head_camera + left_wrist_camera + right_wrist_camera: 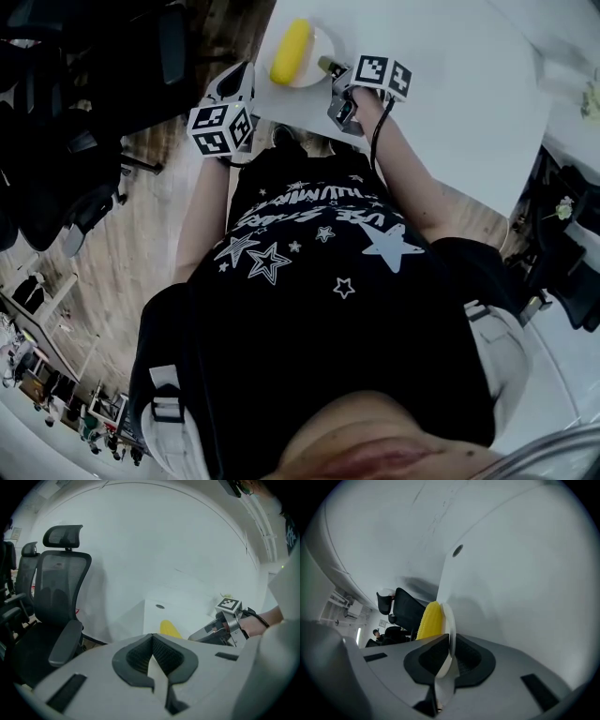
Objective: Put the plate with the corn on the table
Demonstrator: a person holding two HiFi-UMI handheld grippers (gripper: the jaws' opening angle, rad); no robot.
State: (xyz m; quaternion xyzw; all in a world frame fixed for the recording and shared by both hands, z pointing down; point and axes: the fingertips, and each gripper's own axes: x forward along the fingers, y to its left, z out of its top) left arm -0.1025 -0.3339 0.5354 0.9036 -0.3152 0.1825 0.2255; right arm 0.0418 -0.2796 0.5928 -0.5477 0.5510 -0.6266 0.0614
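A yellow corn cob (290,51) lies on a small white plate (314,58) over the near corner of the white table (450,103). My right gripper (336,77) is shut on the plate's right rim. In the right gripper view the rim (450,623) runs edge-on between the pads (426,660), with the corn (429,620) on its left side. My left gripper (240,75) hovers just left of the table corner, shut with nothing in it. From the left gripper view, the corn (169,629) and the right gripper (220,627) show beyond the closed jaws (152,660).
Black office chairs (58,602) stand left of the table on the wooden floor (122,253). A round hole (457,550) marks the tabletop. A second white surface (577,103) with a greenish item lies at the far right.
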